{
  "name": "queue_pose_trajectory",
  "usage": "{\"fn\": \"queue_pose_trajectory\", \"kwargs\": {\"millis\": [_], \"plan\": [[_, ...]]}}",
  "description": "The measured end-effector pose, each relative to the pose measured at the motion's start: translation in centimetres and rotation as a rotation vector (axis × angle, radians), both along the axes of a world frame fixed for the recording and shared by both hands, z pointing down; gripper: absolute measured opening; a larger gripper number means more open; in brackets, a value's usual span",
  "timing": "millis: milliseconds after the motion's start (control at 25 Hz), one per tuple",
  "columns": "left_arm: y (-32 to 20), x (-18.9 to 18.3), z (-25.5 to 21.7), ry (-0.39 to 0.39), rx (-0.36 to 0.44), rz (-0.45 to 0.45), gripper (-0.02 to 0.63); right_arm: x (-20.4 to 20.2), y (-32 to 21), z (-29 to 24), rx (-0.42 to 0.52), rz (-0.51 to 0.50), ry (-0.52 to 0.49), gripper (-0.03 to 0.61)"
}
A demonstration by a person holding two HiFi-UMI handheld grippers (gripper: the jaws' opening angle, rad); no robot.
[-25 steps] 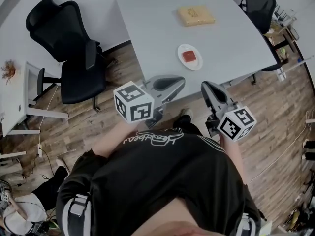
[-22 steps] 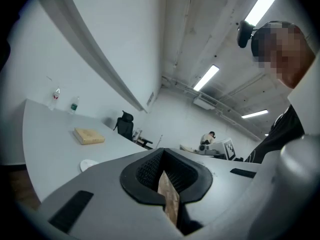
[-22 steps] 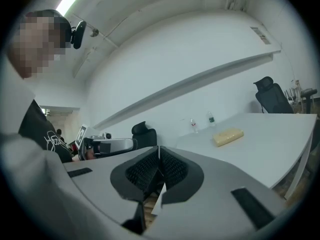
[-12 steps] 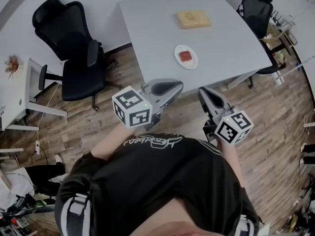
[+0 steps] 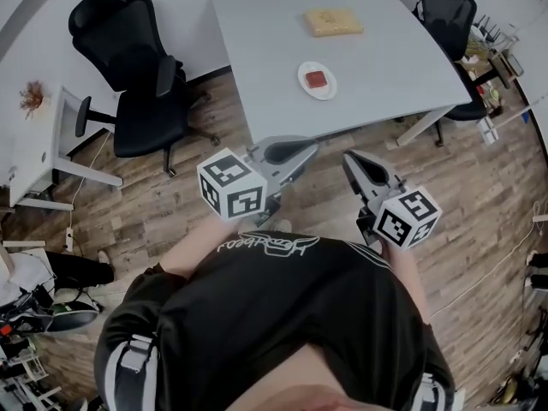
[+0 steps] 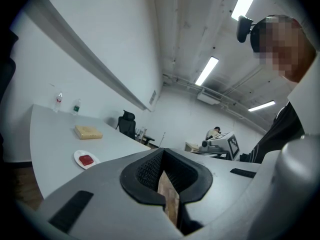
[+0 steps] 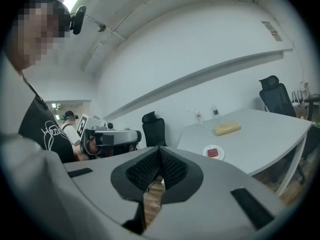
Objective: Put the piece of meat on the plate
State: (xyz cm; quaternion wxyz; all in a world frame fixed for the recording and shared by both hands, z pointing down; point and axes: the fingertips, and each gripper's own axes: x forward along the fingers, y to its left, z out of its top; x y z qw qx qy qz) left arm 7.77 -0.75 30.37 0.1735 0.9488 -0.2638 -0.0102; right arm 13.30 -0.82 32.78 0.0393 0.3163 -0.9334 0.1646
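Red meat (image 5: pixel 317 79) lies in the middle of a white plate (image 5: pixel 304 88), which sits on the grey table (image 5: pixel 385 67) in the upper centre of the head view. Above the plate in that frame, and well apart from it, a yellow block (image 5: pixel 332 21) lies on the same table. Two bottles (image 6: pixel 58 102) stand at the table's far edge, at the left of the left gripper view. A black chair (image 5: pixel 128 67) stands at the upper left on the wood floor (image 5: pixel 171 212), and a second chair (image 5: pixel 447 7) stands in the upper right corner.

In the head view both grippers are below the table's near edge, over the floor and well apart from the plate. The left gripper (image 5: pixel 310 148) is left of centre and the right gripper (image 5: pixel 351 158) right of centre. Both tips point towards the table, above the person's black shirt (image 5: pixel 274 315).

In its own view the left gripper's jaws are closed together at the tips with nothing between them. Only a sliver of floor shows through the slit behind the pads. The right gripper's jaws likewise meet at the tips and hold nothing. Each gripper view shows the plate with the meat far off on the table, left of the jaws in the left view and right of them in the right view.
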Motion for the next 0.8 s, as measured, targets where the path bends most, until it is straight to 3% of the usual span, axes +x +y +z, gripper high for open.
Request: {"fn": "queue_pose_trajectory", "kwargs": {"millis": [120,320,800], "plan": [[1.5,1.1,-0.1,-0.003,-0.006,-0.002,0.008,1.0,1.5,0.1,0.004,-0.003,-0.009,0.011],[3.9,2.3,0.5,-0.072,-0.005,0.005,0.008,2.1,3.5,0.0,0.011,-0.004,-0.024,0.011],[6.1,3.7,1.9,-0.1,0.004,0.014,0.008,3.9,5.7,1.9,-0.013,0.032,-0.055,0.011]]}}
